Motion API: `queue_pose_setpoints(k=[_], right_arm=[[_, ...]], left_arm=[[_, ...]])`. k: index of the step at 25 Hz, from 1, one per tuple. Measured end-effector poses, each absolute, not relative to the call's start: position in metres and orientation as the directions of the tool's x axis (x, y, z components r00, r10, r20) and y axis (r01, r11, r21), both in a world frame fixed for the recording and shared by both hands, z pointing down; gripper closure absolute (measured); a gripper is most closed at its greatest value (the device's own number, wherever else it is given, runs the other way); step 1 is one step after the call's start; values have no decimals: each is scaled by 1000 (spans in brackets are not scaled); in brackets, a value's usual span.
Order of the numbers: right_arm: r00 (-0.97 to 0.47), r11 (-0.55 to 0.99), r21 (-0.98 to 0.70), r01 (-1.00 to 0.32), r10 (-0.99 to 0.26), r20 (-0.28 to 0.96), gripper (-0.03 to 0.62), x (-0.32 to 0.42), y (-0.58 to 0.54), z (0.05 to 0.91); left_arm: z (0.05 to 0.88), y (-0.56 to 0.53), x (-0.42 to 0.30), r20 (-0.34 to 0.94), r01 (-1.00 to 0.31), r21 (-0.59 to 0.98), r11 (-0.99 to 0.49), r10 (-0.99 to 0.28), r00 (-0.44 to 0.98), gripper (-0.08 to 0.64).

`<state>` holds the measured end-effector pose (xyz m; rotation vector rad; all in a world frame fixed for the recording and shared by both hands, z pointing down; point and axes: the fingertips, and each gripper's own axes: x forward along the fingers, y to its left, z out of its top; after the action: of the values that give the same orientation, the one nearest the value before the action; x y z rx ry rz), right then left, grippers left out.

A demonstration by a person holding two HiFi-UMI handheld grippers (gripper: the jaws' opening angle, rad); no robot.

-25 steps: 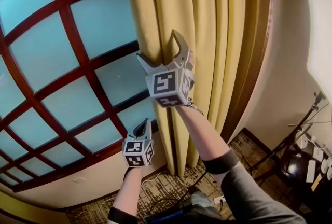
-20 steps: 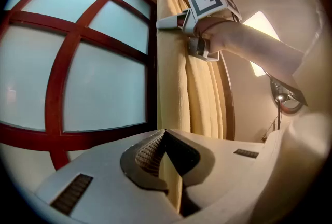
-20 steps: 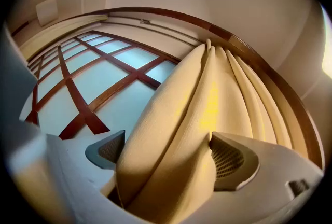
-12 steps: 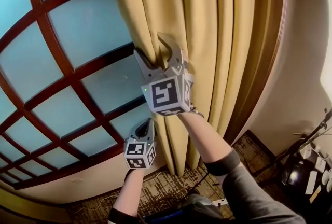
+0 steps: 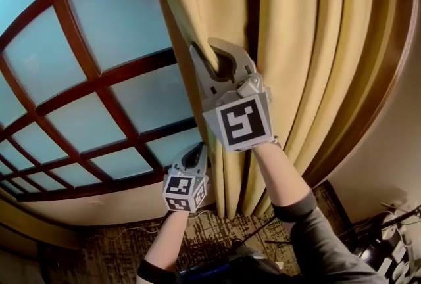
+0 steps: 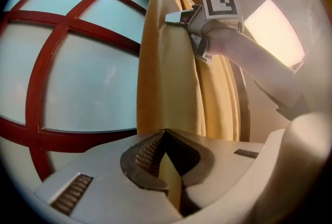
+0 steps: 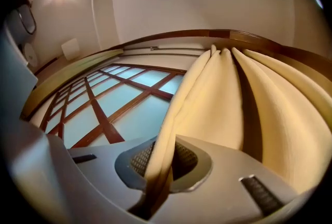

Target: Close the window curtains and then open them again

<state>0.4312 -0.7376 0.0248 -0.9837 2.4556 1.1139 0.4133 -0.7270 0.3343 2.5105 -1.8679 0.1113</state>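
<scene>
Mustard pleated curtain [image 5: 296,46] (soft vertical folds)

We list a window [image 5: 112,33] of pale blue panes, crossed by red-brown bars [image 5: 128,68]. Below it, a cream wall [image 5: 85,207]. Under that, a patterned brown carpet [image 5: 112,253]. At the right, a curved band of dark wood trim [image 5: 371,112], then more cream wall. In the lower right corner we note a thin dark stand [image 5: 388,218] and dark gear too small to name. From the left gripper view we add one bright lit panel [image 6: 272,31]; from the right gripper view, a pale square wall plate [image 7: 70,47].
</scene>
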Motion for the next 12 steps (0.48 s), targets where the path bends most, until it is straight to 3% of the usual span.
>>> queue_pose_setpoints(k=[12], right_arm=[[-865,307,818,-486,-300,-401,552,323,-688,20]], left_arm=[[326,-690,310,45,-991,-14,-134,-990,133,560]])
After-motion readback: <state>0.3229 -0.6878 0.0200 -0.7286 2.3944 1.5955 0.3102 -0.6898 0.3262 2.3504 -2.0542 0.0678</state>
